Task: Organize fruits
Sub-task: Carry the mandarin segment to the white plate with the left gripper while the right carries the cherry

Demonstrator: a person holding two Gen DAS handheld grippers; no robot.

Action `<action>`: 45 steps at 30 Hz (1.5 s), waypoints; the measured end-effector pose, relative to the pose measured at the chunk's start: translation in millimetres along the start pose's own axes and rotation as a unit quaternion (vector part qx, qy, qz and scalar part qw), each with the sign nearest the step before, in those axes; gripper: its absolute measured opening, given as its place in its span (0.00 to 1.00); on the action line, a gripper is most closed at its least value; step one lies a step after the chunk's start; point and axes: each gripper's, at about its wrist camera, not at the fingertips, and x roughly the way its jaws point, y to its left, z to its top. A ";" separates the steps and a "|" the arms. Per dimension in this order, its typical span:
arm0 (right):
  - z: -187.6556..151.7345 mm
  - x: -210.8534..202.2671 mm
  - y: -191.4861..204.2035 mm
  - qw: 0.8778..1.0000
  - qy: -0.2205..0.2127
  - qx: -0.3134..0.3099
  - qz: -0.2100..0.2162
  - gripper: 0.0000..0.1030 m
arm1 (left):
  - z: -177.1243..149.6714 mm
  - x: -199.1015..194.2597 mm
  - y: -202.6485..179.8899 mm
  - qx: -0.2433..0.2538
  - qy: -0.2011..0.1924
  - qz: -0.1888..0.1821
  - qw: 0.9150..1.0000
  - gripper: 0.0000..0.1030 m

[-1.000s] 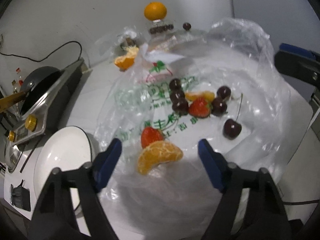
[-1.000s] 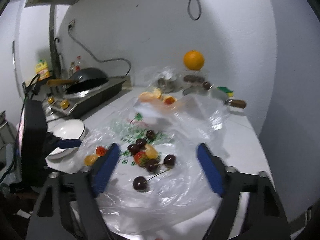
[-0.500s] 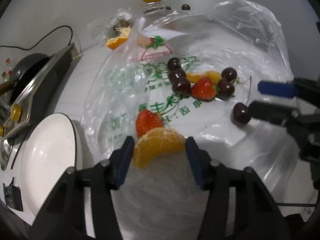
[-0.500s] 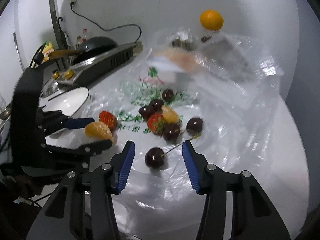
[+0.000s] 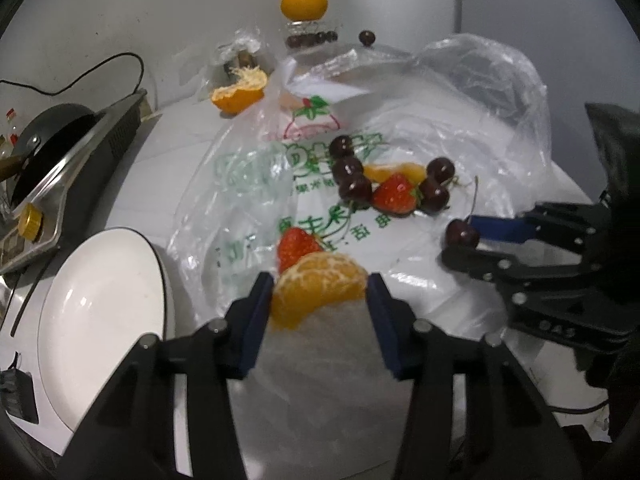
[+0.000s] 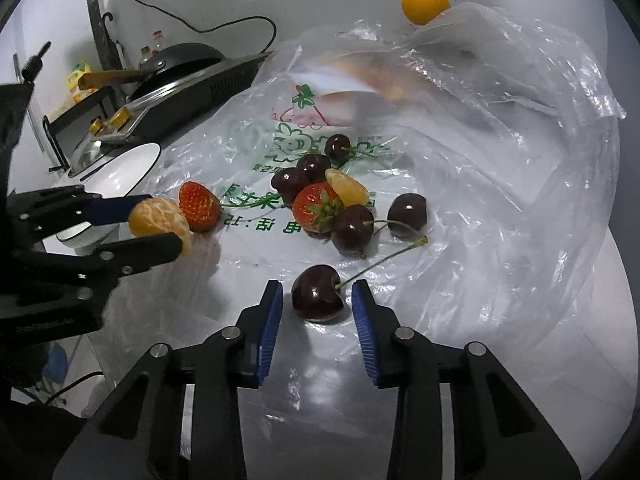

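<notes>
My left gripper (image 5: 320,300) is shut on a peeled mandarin piece (image 5: 316,290), held just above the clear plastic bag (image 5: 460,120); it also shows in the right wrist view (image 6: 160,220). My right gripper (image 6: 318,304) straddles a dark cherry (image 6: 317,298) with a long stem, its jaws a little apart from it on both sides. A strawberry (image 6: 199,206) lies beside the mandarin piece. A cluster of cherries (image 6: 352,230), a strawberry (image 6: 314,208) and a mandarin segment (image 6: 346,188) lies mid-bag.
A white bowl (image 5: 92,312) sits left of the bag. A stove with a black pan (image 5: 44,136) stands at far left. A whole orange (image 5: 304,2) on a jar, a mandarin peel (image 5: 238,96) and a loose cherry (image 5: 367,37) are at the back wall.
My left gripper closed on the mandarin piece and lifted it slightly. My right gripper came down and narrowed around the lone stemmed cherry.
</notes>
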 end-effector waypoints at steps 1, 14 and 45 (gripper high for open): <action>0.1 0.2 0.7 1.000 0.000 0.000 0.000 0.32 | 0.5 -3.1 0.6 -0.001 -0.004 -0.001 1.000 0.47; 12.0 -18.9 20.0 0.999 -0.025 -0.021 -0.010 0.27 | 1.0 -47.2 23.5 -0.022 -0.056 -0.009 0.998 0.47; 65.0 -20.6 148.7 0.992 -0.060 -0.106 0.033 0.27 | -71.8 -73.9 145.1 -0.107 -0.072 0.054 0.990 0.47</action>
